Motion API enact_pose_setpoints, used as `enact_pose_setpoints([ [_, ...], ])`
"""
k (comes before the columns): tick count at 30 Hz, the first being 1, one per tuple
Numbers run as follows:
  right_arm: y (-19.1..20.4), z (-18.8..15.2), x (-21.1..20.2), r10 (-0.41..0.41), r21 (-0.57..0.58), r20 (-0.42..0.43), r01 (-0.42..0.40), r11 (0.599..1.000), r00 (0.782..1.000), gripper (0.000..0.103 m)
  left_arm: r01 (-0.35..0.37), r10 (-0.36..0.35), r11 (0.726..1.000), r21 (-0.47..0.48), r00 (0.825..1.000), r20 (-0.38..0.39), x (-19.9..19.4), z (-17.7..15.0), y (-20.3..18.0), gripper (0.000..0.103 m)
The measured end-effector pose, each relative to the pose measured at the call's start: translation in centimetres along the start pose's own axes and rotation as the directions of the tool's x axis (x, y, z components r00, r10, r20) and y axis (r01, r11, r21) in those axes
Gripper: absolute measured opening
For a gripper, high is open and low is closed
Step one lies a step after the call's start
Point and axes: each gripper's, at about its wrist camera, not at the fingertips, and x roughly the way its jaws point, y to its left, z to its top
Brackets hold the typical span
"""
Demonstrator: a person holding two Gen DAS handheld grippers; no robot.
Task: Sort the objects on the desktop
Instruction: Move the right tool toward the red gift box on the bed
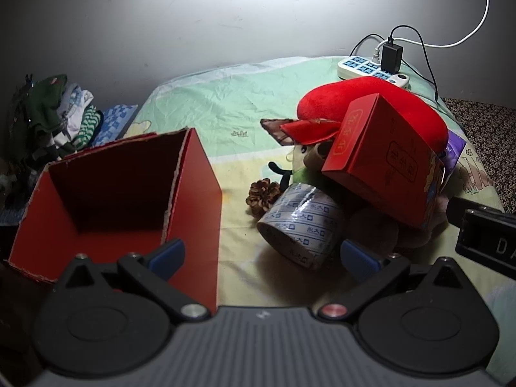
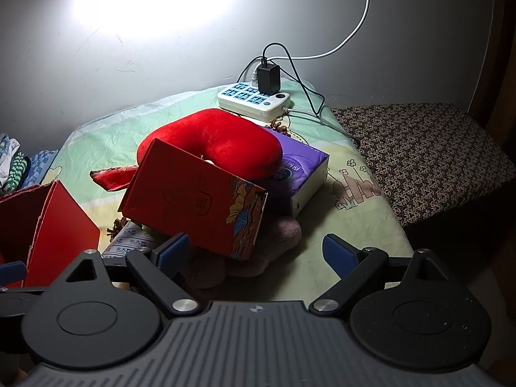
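A pile of objects lies on the green cloth: a red neck pillow (image 1: 371, 106) (image 2: 219, 142), a tilted red gift box (image 1: 383, 158) (image 2: 193, 196), a tape roll (image 1: 300, 222) (image 2: 129, 242), a pine cone (image 1: 262, 195), a pink plush (image 2: 258, 258) and a purple tissue pack (image 2: 300, 174). An open, empty red carton (image 1: 129, 193) (image 2: 48, 225) stands to the left. My left gripper (image 1: 262, 254) is open, between the carton and the tape roll. My right gripper (image 2: 256, 253) is open, just before the gift box's lower corner.
A white power strip (image 1: 371, 67) (image 2: 254, 100) with a black charger and cables sits at the back by the wall. Folded clothes (image 1: 64, 113) lie at the far left. A patterned dark surface (image 2: 419, 151) adjoins on the right.
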Motion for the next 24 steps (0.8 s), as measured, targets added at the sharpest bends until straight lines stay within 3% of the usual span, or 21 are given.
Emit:
enact_pose_setpoints([
  [24,-1.0,-0.1,2.4,0.016,0.006,-0.069,-0.016,1.000,0.997,0.092,0.005,-0.004,1.000,0.022,0.999,-0.035,2.3,0.1,-1.8,0.103],
])
